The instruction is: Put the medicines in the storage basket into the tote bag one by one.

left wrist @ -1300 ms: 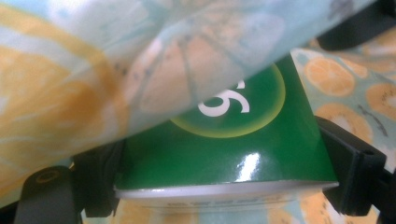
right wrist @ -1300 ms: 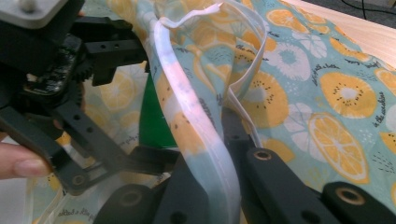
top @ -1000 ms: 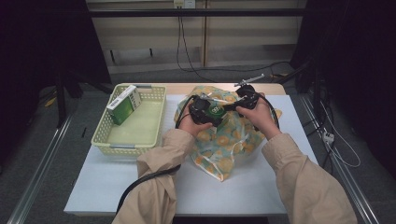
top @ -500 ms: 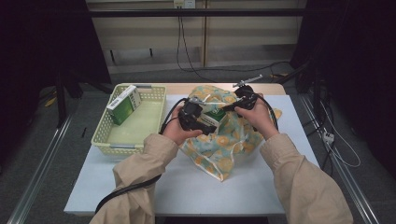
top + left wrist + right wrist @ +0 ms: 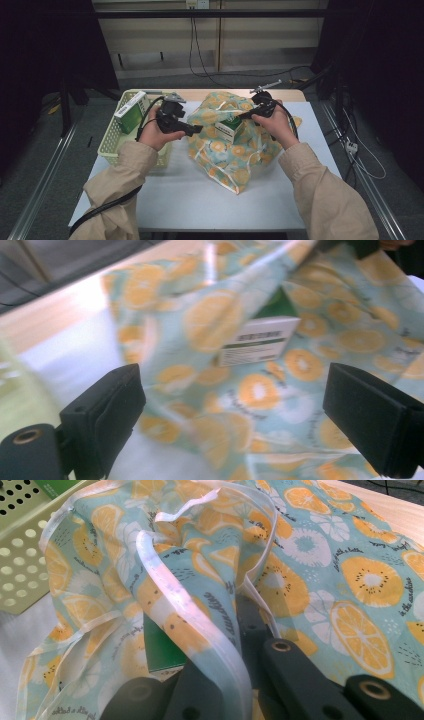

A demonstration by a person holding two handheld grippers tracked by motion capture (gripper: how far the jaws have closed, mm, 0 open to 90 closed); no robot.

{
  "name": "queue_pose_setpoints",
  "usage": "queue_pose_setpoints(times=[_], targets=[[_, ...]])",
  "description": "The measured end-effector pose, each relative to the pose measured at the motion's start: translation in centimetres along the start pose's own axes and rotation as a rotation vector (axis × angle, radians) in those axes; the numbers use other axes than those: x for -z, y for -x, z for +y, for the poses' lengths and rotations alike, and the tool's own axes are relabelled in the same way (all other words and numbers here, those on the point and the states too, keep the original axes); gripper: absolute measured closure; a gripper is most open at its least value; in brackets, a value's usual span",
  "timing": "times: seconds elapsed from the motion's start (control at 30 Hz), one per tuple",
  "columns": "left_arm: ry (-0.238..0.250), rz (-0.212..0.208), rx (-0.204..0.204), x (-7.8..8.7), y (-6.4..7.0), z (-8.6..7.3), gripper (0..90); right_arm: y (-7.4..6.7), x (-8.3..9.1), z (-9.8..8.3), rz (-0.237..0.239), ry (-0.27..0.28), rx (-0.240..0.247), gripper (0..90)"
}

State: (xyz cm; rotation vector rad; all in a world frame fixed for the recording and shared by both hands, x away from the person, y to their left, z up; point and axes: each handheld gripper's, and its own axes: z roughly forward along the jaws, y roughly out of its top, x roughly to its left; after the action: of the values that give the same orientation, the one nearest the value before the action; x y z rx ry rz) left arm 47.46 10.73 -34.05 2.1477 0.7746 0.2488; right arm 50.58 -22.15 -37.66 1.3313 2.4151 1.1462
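Observation:
A teal bag [image 5: 235, 150] printed with orange slices lies at the table's middle. A green and white box [image 5: 231, 129] sits in its open mouth, also visible as the box [image 5: 257, 340] straight ahead in the left gripper view. My right gripper [image 5: 245, 115] is shut on the bag's white-hemmed rim [image 5: 200, 625] and holds it up. The box's green side [image 5: 162, 647] shows just below that hem. My left gripper [image 5: 192, 130] is open and empty, left of the bag and pointing at it, its jaws wide apart [image 5: 235, 425].
A pale green perforated basket [image 5: 112, 145] stands at the table's left with another green and white box [image 5: 131, 111] leaning in its far end. Its wall [image 5: 20, 555] lies close to the bag. Bare white table [image 5: 200, 200] lies in front.
My left gripper has drawn back leftward from the bag's mouth to beside the basket. The box stays in the bag. The right gripper has kept its hold on the rim.

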Motion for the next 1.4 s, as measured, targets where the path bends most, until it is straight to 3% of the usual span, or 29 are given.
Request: queue_pose_setpoints(times=[0.1, 0.17, 0.33, 0.5, 0.67, 0.8, 1.07, 1.4], targets=[[0.009, 0.026, 0.025, 1.1, -1.5, -0.3, 9.2, 0.0, 0.0, 0.0, 0.0, 0.0, 0.0, 90.0], [-0.006, 0.048, 0.02, 1.5, -2.6, -0.6, 8.7, 0.0, 0.0, 0.0, -0.002, -0.001, 0.0, 90.0], [-0.023, 0.102, 0.067, 1.8, -5.0, -2.0, 8.5, 0.1, 0.1, 0.1, -0.003, 0.006, -0.004, 90.0], [-0.036, 0.139, 0.083, 1.9, -7.0, -3.1, 8.8, 0.2, 0.2, 0.1, -0.001, 0.004, -0.003, 90.0], [-0.026, 0.158, 0.092, 1.9, -8.4, -3.9, 9.2, 0.2, 0.3, 0.1, -0.001, 0.005, -0.002, 90.0], [-0.051, 0.179, 0.084, 2.0, -9.4, -4.2, 9.2, 0.3, 0.5, 0.1, -0.002, 0.006, -0.002, 90.0], [-0.047, 0.232, 0.137, 2.7, -11.8, -5.0, 9.0, 0.2, 0.7, 0.1, 0.0, 0.007, 0.004, 90.0], [-0.05, 0.293, 0.132, 3.5, -14.1, -5.3, 8.6, 0.3, 1.2, 0.1, 0.007, 0.012, 0.003, 90.0]])
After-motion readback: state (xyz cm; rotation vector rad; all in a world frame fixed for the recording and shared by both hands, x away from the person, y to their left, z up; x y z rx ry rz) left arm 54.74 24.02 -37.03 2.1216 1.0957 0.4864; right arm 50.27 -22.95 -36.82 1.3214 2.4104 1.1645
